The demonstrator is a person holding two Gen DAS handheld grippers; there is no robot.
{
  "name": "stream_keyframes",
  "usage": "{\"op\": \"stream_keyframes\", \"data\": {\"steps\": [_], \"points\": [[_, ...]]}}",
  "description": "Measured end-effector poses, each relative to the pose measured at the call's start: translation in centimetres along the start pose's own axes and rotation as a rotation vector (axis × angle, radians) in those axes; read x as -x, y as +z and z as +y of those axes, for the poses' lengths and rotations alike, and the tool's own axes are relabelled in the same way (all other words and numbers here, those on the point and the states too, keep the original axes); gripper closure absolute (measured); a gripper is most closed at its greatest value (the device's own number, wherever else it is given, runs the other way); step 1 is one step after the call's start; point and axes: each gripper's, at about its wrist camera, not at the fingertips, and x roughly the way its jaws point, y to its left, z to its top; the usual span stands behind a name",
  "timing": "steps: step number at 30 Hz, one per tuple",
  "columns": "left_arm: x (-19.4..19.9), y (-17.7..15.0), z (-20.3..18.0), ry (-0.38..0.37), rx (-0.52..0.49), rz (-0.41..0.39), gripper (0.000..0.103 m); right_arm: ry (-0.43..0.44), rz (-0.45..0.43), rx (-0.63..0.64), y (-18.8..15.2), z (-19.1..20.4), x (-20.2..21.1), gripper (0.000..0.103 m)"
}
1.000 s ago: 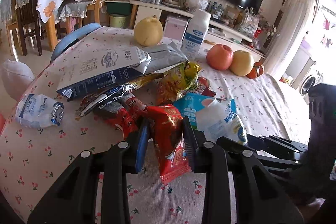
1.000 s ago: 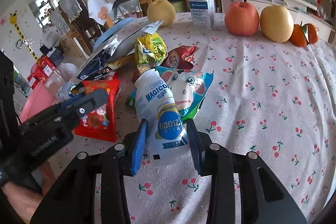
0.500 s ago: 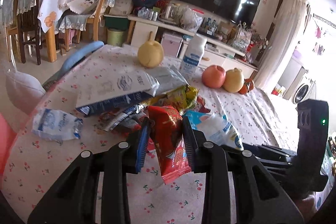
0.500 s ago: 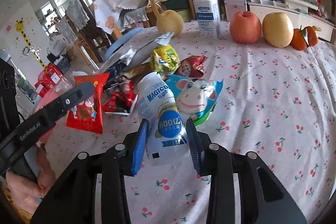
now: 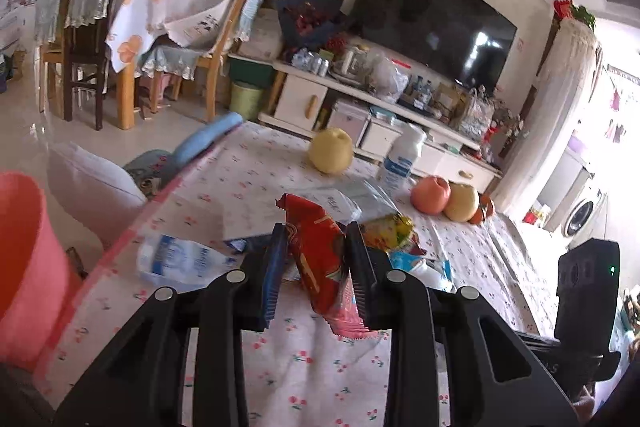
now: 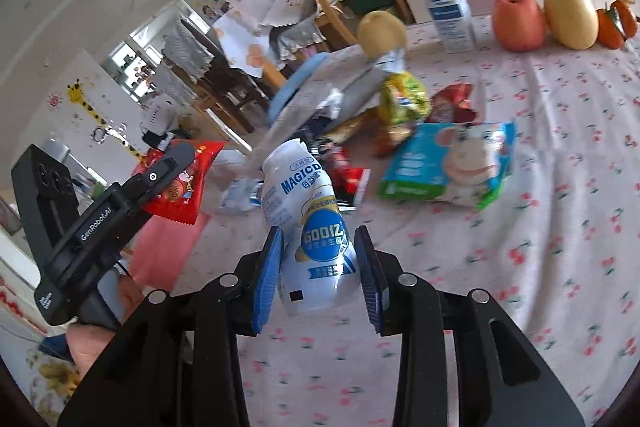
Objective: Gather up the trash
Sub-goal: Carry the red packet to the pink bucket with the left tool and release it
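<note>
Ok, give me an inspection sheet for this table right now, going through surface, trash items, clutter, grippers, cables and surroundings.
Surface: white cherry-print tablecloth.
Job's things: red snack packet and white yogurt drink bottle, both lifted; blue cow-print bag, yellow-green wrapper and other wrappers on the table.
Clutter: red apple, yellow pears, upright white bottle.
Grippers: left gripper shut on the packet; right gripper shut on the bottle.
Cables: nothing seen.
Surroundings: pink bin beside the table, black television.
</note>
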Motion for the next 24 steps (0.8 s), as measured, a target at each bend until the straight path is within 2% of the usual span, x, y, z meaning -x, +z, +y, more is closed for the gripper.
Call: {"op": "stream_keyframes", "data": {"steps": [9, 18, 21, 24], "points": [[3.9, 1.9, 5.2, 0.092, 0.064, -0.084, 0.073, 0.081, 0.023, 0.040, 0.7, 6.1, -2.6, 0.065], [7.5, 3.0, 12.4, 0.188, 0.179, -0.139, 0.075, 0.192, 0.093, 0.190, 1.2, 17.6, -9.0, 0.065], [8.2, 2.6, 15.9, 0.220, 0.256, -0.140, 0.075, 0.203, 0.113, 0.223, 1.2, 20.3, -11.4, 0.065], [8.9, 2.5, 18.0, 0.245, 0.289, -0.151, 0.075, 0.219, 0.126, 0.230, 1.2, 22.2, -13.4, 0.065]]}}
